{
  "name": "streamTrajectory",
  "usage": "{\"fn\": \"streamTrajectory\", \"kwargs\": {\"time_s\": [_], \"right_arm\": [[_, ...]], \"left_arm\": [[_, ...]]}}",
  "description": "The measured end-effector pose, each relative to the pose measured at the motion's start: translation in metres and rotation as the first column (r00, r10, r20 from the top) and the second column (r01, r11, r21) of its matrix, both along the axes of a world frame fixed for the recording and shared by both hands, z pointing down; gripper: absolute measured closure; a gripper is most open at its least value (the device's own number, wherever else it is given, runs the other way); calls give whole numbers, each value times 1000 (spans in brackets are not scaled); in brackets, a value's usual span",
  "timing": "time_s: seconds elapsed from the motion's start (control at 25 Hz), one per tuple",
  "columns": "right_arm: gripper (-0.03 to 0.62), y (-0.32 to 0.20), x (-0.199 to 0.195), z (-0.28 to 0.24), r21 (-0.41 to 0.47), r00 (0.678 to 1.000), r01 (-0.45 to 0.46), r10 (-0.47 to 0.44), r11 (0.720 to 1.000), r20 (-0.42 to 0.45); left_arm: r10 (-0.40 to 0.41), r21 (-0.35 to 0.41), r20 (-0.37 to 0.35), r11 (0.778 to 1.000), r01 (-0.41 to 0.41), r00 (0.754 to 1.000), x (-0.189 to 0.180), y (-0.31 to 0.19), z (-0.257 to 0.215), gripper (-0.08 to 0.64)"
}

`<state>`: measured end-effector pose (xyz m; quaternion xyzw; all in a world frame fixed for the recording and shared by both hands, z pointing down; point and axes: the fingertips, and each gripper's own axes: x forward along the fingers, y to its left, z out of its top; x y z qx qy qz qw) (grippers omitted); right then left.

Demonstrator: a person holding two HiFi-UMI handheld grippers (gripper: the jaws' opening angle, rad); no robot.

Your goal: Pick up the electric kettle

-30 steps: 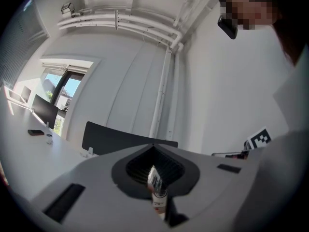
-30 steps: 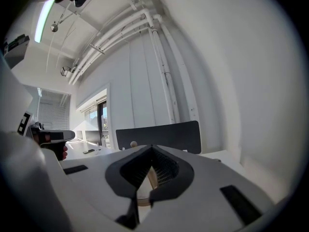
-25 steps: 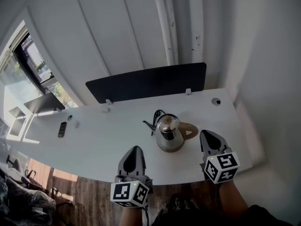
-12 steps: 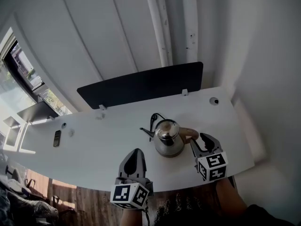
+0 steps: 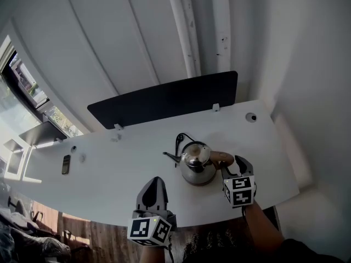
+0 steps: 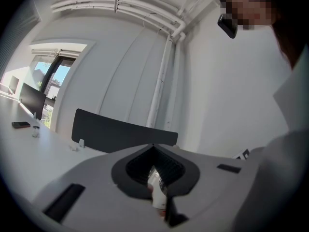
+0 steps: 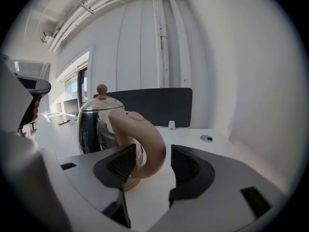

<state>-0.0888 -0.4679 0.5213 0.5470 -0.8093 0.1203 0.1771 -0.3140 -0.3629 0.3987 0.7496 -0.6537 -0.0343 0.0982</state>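
A shiny steel electric kettle (image 5: pixel 196 160) with a tan handle (image 5: pixel 222 158) stands on the white table (image 5: pixel 109 179), its spout pointing left. My right gripper (image 5: pixel 236 164) is at the handle, and its jaws are opening. In the right gripper view the handle (image 7: pixel 145 144) curves between the two fingers (image 7: pixel 120 164) of the right gripper (image 7: pixel 152 167) with gaps on both sides, and the kettle body (image 7: pixel 99 124) sits just beyond. My left gripper (image 5: pixel 154 184) hovers at the table's near edge, left of the kettle. The left gripper (image 6: pixel 153 151) is shut with nothing in it.
A dark partition panel (image 5: pixel 164 97) stands along the table's far edge. A black cord (image 5: pixel 179 140) loops behind the kettle. A phone (image 5: pixel 66 164) lies far left and a round grommet (image 5: pixel 251 116) is at the back right. The table's front edge runs just under both grippers.
My right gripper has dropped and moved in towards the kettle, and its jaws have gone from shut to wide around the handle. The left gripper has barely shifted.
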Motion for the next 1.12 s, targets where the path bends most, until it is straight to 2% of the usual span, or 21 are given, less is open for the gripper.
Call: {"fn": "streamTrajectory", "kwargs": {"time_s": [0.24,0.72,0.84,0.92,1.12], "right_arm": [[383,-25,-2,9,16,998,-57,58,998,-11],[388,-51,-3,11,109,993,-111,113,988,-18],[429,-55,-7,11,114,994,-107,107,988,5],[494,-55,-10,11,109,994,-108,105,988,36],[508,-53,-11,13,94,995,-92,87,991,50]], "left_arm": [[-1,-3,1,1000,1,1000,-3,-12,0,558],[1,-15,21,1000,-1,1000,-11,-21,4,558],[3,-19,25,1000,-3,1000,-12,-22,6,558],[4,-20,25,1000,-3,1000,-12,-21,7,558],[-10,-29,17,1000,11,1000,-17,-14,9,558]]}}
